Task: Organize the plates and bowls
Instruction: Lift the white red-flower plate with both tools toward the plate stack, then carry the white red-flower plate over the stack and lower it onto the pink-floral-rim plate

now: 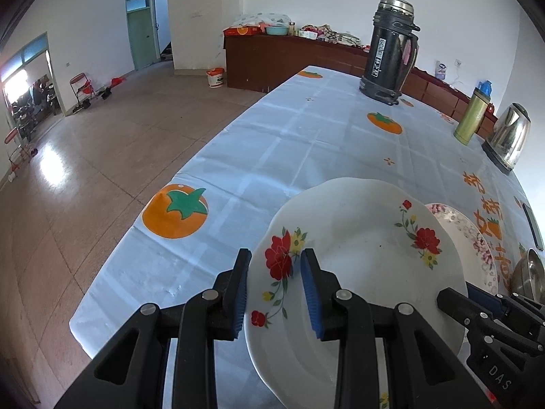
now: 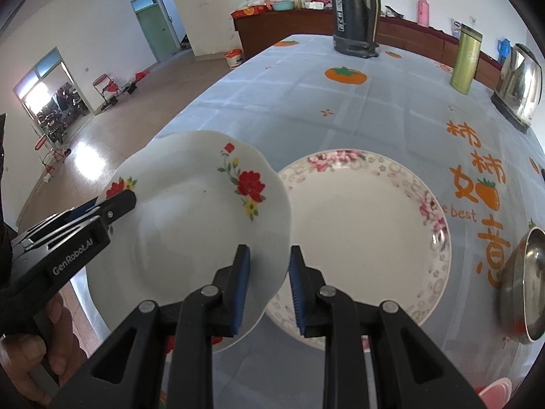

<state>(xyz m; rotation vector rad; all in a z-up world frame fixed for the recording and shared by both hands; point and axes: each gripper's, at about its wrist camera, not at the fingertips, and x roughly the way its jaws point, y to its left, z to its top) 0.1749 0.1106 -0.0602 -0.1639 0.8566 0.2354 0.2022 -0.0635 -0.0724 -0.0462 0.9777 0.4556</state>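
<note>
A white plate with red flowers (image 1: 357, 259) is held tilted above the table, between both grippers. My left gripper (image 1: 274, 293) straddles its left rim, jaws around the rim with a gap showing. My right gripper (image 2: 267, 289) straddles its right rim (image 2: 272, 238) in the same way. The left gripper also shows in the right wrist view (image 2: 112, 204) on the plate's far rim. A white plate with a pink floral border (image 2: 368, 238) lies flat on the table just right of the held plate. A steel bowl (image 2: 531, 283) sits at the right edge.
A black thermos jug (image 1: 388, 47), a green flask (image 1: 471, 116) and a steel kettle (image 1: 509, 136) stand along the far side of the table (image 1: 272, 143). The table's left edge drops to the tiled floor (image 1: 85, 170). A pink object (image 2: 494, 392) shows at the lower right.
</note>
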